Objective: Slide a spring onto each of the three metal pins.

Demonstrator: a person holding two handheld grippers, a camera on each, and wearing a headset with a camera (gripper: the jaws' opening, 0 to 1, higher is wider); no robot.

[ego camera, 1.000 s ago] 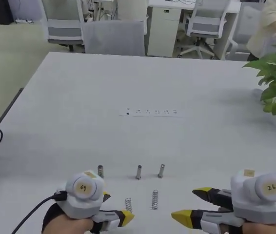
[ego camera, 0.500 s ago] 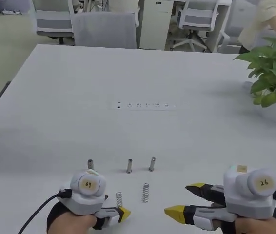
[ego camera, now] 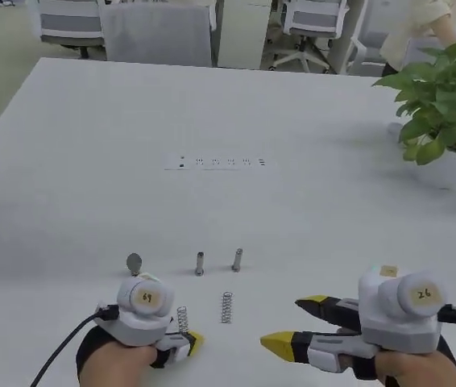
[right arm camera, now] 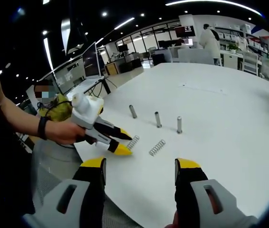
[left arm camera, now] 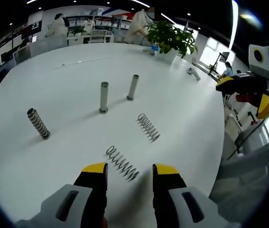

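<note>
Spring [left arm camera: 121,164] before left gripper [left arm camera: 130,168], jaws apart

White table [ego camera: 308,121], office chairs [ego camera: 157,36] bhd, plant [ego camera: 441,97] rt, ceiling lts [right arm camera: 125,23].

- Left pin [ego camera: 134,262], to the person's left of the middle pin [ego camera: 200,264]: a blurred grey blob in the head view. In the left gripper view its shaft is wrapped in coils [left arm camera: 38,124], and the metal beneath is hidden.
- Spring [ego camera: 183,318], nearer the person than the middle pin: its lower end is lost against the left gripper [ego camera: 188,343], whose jaws are partly hidden under its own body.
- Row of small marks [ego camera: 216,162], beyond the middle pin: too small to identify.
- Plant [ego camera: 441,93], far to the right of the middle pin: cut off by the right edge.
- Person [ego camera: 417,28] and chairs [ego camera: 157,32], far beyond the middle pin: cut off by the top edge.
</note>
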